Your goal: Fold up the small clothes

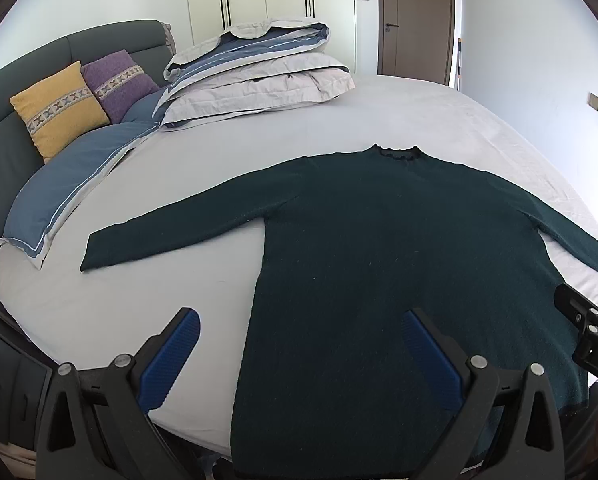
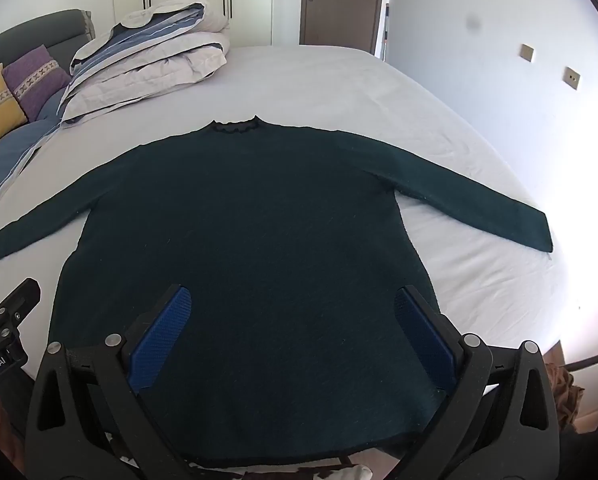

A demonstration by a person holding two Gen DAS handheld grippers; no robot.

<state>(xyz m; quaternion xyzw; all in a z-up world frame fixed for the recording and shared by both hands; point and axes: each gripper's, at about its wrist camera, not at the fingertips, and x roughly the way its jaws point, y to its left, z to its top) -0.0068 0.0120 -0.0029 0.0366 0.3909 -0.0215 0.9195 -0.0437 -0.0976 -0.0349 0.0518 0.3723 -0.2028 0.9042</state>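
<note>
A dark green sweater is spread flat on the bed, sleeves stretched out left and right. The left claw and right claw are held wide above its near hem, gripping nothing.

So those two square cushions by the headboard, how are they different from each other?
The yellow cushion sits nearer the bed's outer edge, while the purple cushion is beside it, closer to the folded duvet. The yellow one overlaps the purple one's lower corner, so it is in front. Both lean against the dark headboard, stand tilted on a corner, and carry the same pale band of cross patterns.
</note>
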